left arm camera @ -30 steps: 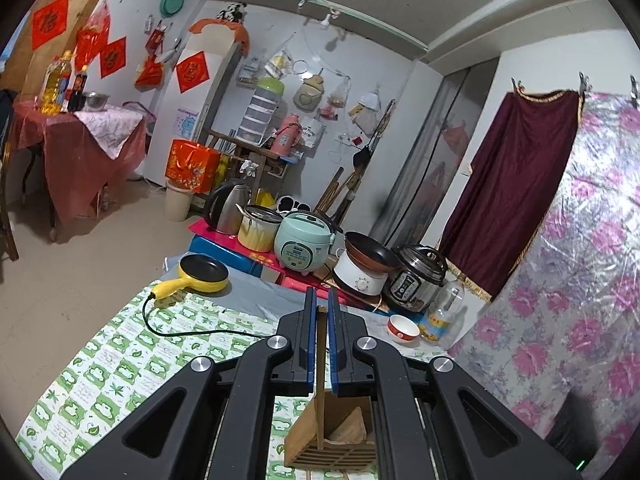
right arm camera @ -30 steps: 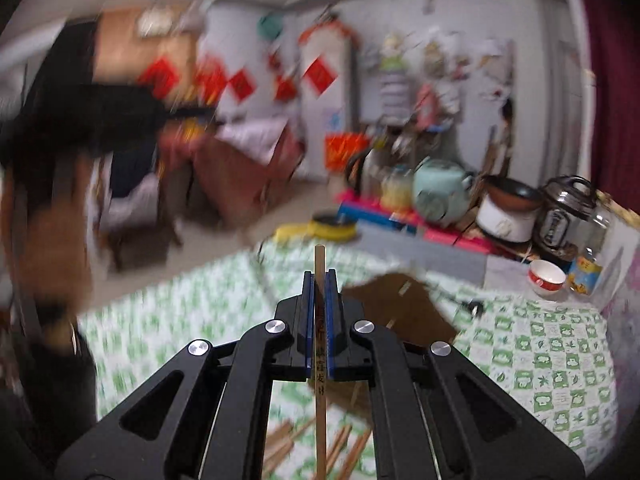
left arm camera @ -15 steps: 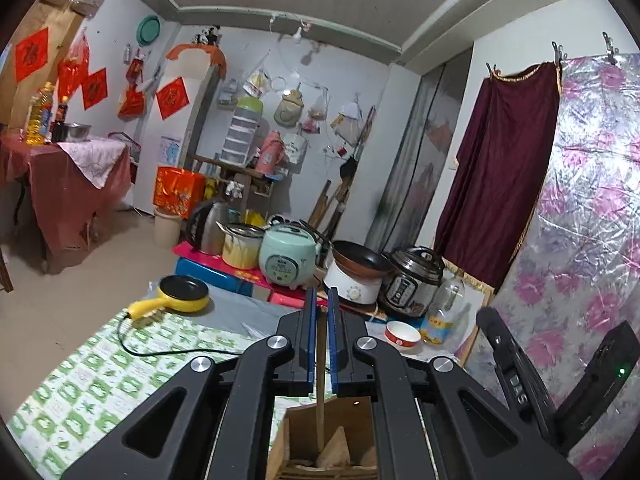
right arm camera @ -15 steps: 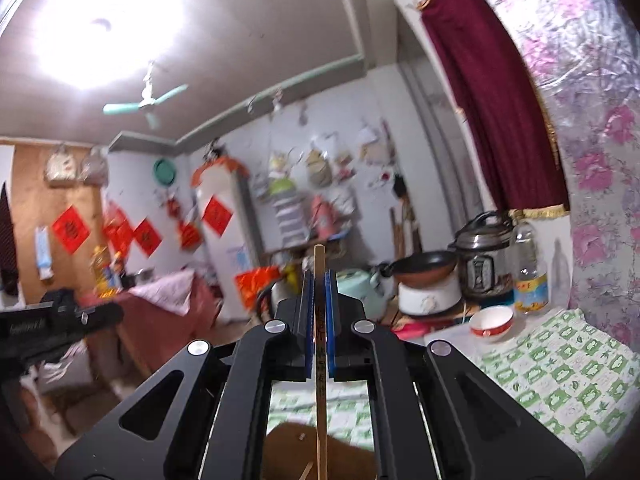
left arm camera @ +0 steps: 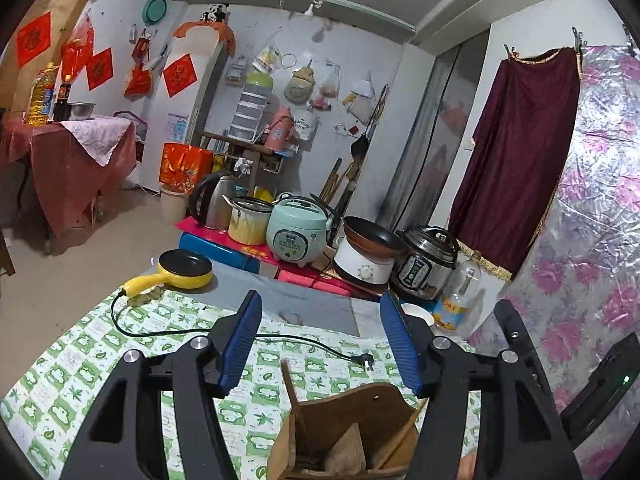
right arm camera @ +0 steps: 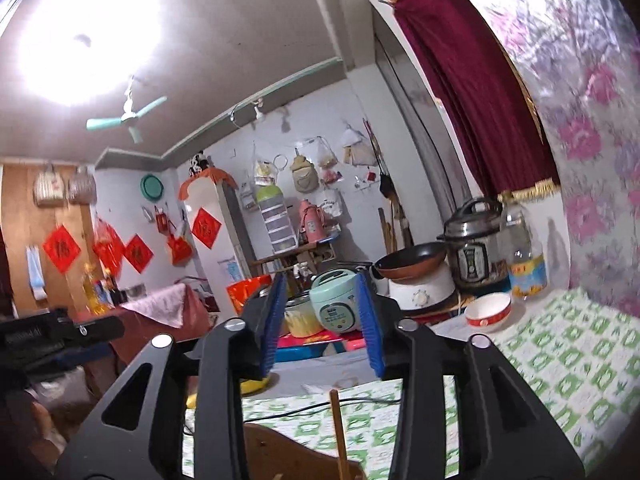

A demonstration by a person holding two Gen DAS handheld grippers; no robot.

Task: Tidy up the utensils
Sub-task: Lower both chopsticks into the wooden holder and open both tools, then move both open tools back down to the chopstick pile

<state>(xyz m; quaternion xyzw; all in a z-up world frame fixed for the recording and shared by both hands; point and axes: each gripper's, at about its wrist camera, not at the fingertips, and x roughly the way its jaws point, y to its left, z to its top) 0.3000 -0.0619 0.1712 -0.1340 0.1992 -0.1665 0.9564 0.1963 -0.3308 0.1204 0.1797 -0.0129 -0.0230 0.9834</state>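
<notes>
Chopsticks (left arm camera: pixel 292 396) stand loose in wooden holder (left arm camera: pixel 352 432); left gripper (left arm camera: pixel 320 340) and right gripper (right arm camera: pixel 322 320) jaws spread, empty. Risk: retreating fingers snag a stick, tipping holder.

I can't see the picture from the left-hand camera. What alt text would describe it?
Open left tongs hang over a wooden utensil holder with a chopstick standing in it, on a green-and-white checked tablecloth. Beyond lie a yellow frying pan, a rice cooker and a pressure cooker.
</notes>
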